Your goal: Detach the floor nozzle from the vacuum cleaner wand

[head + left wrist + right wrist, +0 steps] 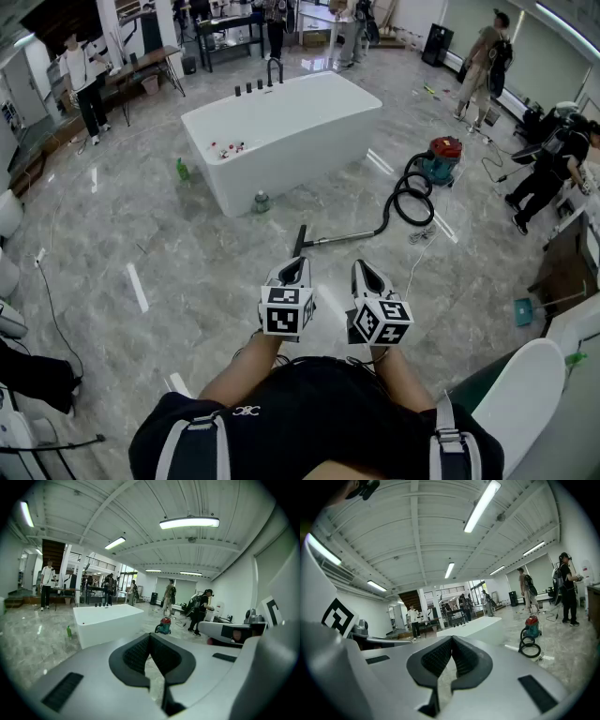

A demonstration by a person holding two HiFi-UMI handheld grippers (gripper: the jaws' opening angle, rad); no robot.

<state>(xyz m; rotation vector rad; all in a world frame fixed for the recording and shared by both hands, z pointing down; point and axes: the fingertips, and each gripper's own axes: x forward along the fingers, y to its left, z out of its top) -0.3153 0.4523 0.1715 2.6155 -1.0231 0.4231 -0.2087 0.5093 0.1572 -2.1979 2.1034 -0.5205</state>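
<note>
Black floor nozzle, silver wand

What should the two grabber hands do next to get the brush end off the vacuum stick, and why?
Probably step forward and bring both grippers down toward the floor nozzle and the wand. Those two lie joined on the floor ahead, well out of reach. The left gripper and the right gripper have their jaws shut on nothing.
</note>
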